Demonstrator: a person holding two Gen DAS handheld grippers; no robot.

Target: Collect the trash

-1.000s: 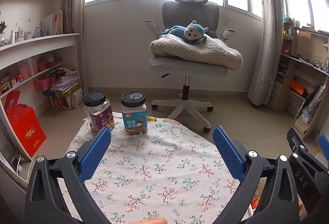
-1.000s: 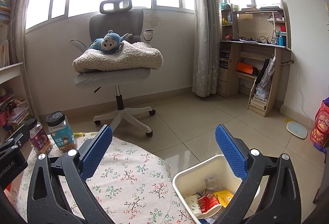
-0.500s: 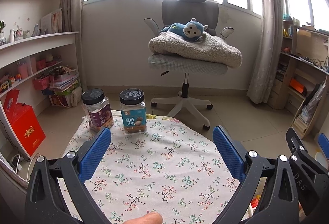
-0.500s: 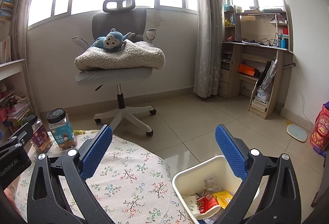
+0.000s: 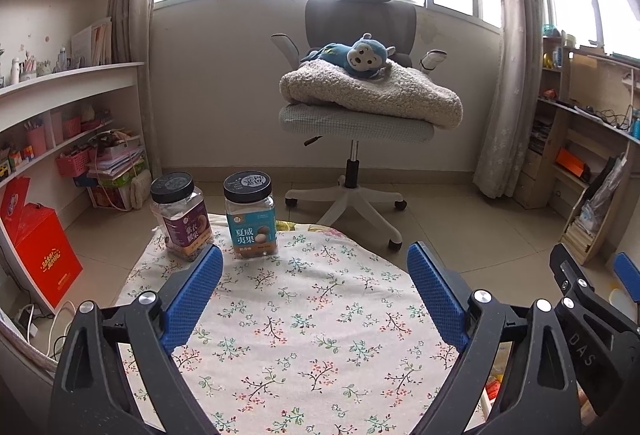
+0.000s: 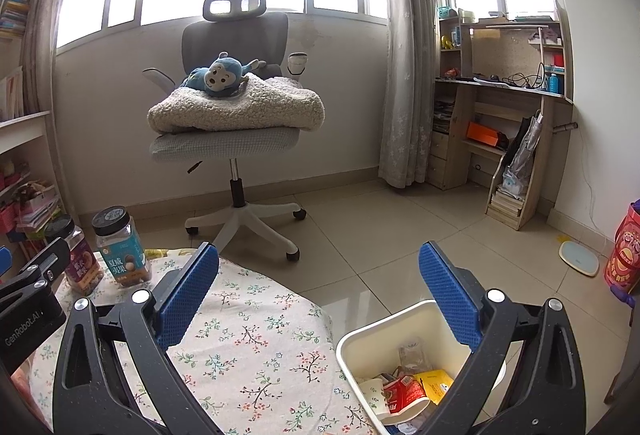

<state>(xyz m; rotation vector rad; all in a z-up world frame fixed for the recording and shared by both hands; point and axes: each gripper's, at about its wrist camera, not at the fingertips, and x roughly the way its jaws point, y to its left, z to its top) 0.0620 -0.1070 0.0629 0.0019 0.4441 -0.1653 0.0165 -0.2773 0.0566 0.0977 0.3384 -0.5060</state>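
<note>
A white trash bin [image 6: 360, 351] stands on the floor right of the round table with the floral cloth [image 5: 304, 339]. It holds several wrappers [image 6: 404, 387], red, yellow and clear. My left gripper [image 5: 314, 285] is open and empty above the cloth. My right gripper [image 6: 318, 283] is open and empty, its right finger over the bin and its left finger over the table's edge [image 6: 320, 319]. The left gripper's body shows at the left edge of the right wrist view.
Two black-lidded snack jars, one purple-labelled [image 5: 182, 221] and one blue-labelled [image 5: 251, 215], stand at the table's far edge. A grey office chair [image 5: 356, 115] with a blanket and a blue plush monkey stands beyond. Shelves line the left wall, a desk [image 6: 504, 123] the right.
Both views have shifted slightly; the jars and chair sit a little lower and nearer the middle. Both grippers stay open and empty. A fingertip at the bottom of the left view is gone.
</note>
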